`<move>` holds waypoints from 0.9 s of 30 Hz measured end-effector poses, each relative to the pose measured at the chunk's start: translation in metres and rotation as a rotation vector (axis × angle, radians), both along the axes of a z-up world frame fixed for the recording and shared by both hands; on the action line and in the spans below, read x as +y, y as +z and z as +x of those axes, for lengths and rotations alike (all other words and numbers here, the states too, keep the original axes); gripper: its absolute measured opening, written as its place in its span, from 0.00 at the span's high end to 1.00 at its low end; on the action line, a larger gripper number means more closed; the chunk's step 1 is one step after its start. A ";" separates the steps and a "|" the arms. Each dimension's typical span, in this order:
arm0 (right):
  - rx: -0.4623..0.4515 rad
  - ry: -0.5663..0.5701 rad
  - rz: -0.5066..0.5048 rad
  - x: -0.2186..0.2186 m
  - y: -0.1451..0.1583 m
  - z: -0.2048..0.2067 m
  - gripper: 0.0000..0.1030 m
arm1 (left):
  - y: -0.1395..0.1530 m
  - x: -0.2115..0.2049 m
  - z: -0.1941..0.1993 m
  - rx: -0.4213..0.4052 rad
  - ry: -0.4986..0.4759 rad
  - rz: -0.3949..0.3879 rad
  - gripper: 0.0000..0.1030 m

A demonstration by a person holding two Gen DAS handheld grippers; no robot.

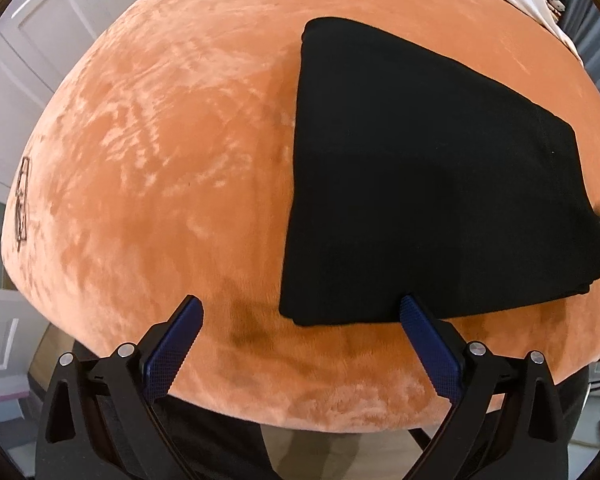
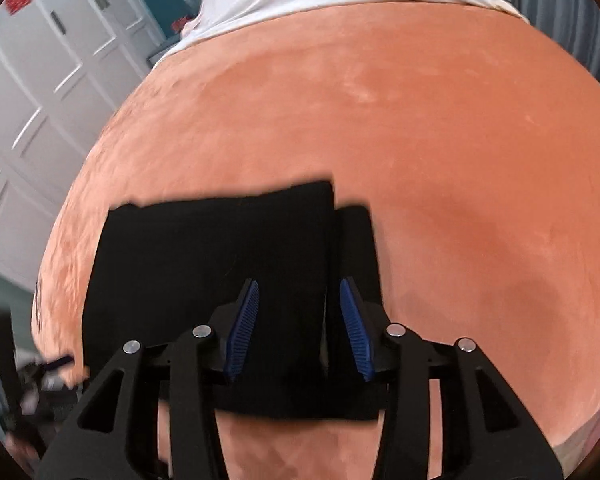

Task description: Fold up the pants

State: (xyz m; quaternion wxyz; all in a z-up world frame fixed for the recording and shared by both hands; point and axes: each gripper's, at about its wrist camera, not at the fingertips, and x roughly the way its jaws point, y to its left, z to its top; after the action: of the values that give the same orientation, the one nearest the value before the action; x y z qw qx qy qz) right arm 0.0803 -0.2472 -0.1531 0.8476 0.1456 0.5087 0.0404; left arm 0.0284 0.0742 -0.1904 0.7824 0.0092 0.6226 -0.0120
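Lying folded on an orange blanket [image 1: 160,160], black pants [image 1: 420,180] blur in the right wrist view. Left gripper [image 1: 300,312] gapes wide, empty. Right gripper [image 2: 298,292] stands partly open over the cloth, its grip unclear.

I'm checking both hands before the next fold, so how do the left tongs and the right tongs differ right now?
The left tongs stand wide open; the right tongs are open more narrowly. The left tongs sit at the near edge of the folded black pants, mostly over the orange blanket; the right tongs hang over the pants themselves. Both point steeply down, have blue ribbed pads, and grip nothing.
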 end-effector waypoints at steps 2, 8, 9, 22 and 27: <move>0.079 0.036 -0.036 0.002 -0.023 -0.010 0.59 | 0.001 -0.002 -0.004 0.009 -0.005 0.002 0.05; 0.080 -0.041 0.196 -0.024 -0.023 -0.041 0.57 | 0.009 -0.005 -0.022 -0.009 0.004 0.019 0.05; 0.088 -0.035 0.212 -0.026 -0.024 -0.040 0.56 | 0.009 -0.005 -0.024 -0.002 0.007 0.013 0.05; -0.027 0.017 0.222 -0.007 0.021 -0.061 0.83 | 0.024 0.000 -0.034 -0.010 0.052 0.011 0.05; 0.142 -0.042 0.193 -0.018 -0.052 -0.061 0.59 | 0.013 0.001 -0.028 0.007 0.033 0.040 0.05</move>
State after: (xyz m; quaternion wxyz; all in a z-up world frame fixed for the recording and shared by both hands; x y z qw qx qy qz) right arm 0.0196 -0.2652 -0.2046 0.7921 0.2397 0.5581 0.0610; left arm 0.0006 0.0749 -0.1774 0.7799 0.0146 0.6256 0.0131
